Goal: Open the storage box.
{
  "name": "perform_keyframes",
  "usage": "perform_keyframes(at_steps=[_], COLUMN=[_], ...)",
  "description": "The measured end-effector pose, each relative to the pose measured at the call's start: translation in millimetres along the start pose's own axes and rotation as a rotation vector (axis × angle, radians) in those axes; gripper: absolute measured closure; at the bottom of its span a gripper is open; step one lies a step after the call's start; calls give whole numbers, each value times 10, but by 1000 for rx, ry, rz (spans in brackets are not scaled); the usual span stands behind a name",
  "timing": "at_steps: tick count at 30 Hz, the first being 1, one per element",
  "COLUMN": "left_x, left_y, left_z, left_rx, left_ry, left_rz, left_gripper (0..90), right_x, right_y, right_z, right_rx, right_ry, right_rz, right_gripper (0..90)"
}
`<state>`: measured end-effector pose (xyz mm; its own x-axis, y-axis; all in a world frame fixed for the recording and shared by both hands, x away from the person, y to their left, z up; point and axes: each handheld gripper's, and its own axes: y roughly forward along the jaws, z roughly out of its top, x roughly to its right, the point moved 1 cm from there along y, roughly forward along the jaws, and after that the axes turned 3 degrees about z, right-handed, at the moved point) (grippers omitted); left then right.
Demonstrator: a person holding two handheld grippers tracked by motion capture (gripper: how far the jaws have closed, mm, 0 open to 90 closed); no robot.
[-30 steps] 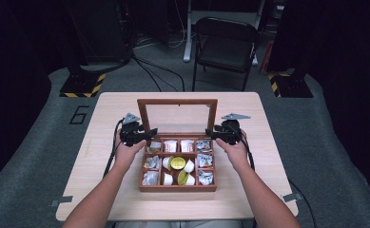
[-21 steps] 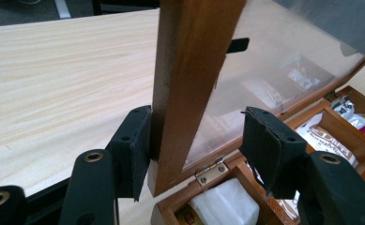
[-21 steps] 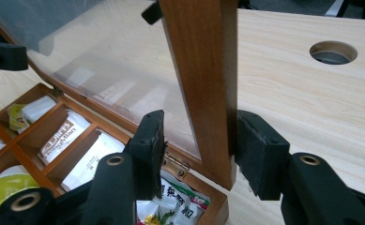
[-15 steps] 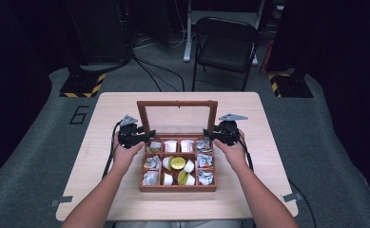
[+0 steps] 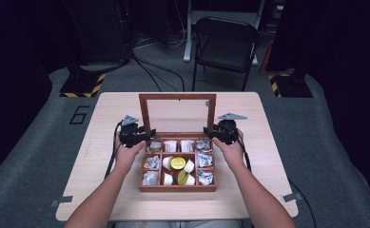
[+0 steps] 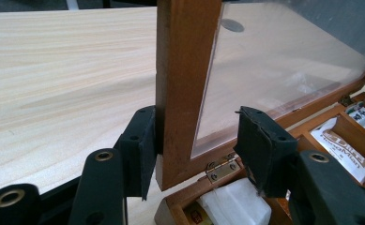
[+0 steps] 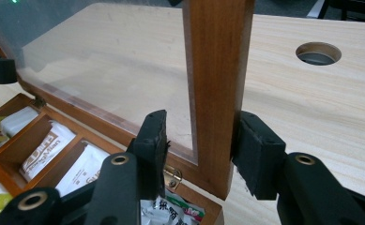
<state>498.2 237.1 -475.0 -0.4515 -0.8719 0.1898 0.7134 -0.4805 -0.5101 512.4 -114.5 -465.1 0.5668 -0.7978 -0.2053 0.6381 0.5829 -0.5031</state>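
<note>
A wooden compartment box (image 5: 178, 187) stands mid-table with its glass-paned lid (image 5: 178, 97) raised upright. My left gripper (image 5: 144, 135) straddles the lid's left side rail (image 6: 182, 70) near the hinge. Its jaws have just been closing; the outer pad (image 6: 142, 145) touches the wood and the inner one (image 6: 257, 140) stands off over the glass. My right gripper (image 5: 210, 133) straddles the right side rail (image 7: 217, 70) the same way and has also just been closing. Its outer pad (image 7: 255, 150) is against the wood, while a gap stays at the inner pad (image 7: 154, 140).
The compartments hold tea sachets (image 5: 202, 160), small white cups and a yellow-lidded cup (image 5: 177, 163). The light wooden table (image 5: 268, 118) has a round cable hole (image 7: 318, 52) behind the lid. A folding chair (image 5: 225, 42) stands beyond the far edge.
</note>
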Motion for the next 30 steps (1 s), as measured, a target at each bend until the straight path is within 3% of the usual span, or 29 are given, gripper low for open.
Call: perform_keyframes(at_steps=[8, 16, 30], left_x=[-12, -17, -74], left_y=[31, 49, 79], left_z=[5, 9, 2], left_rx=[-2, -4, -8], left_ry=[-27, -46, -73], left_rz=[6, 20, 27], left_gripper=[487, 493, 529], right_x=[3, 25, 32], right_y=[39, 64, 115], right_z=[4, 11, 44], right_rx=[3, 6, -14], right_ry=[30, 55, 64], right_rz=[-20, -12, -16], right_gripper=[566, 576, 585])
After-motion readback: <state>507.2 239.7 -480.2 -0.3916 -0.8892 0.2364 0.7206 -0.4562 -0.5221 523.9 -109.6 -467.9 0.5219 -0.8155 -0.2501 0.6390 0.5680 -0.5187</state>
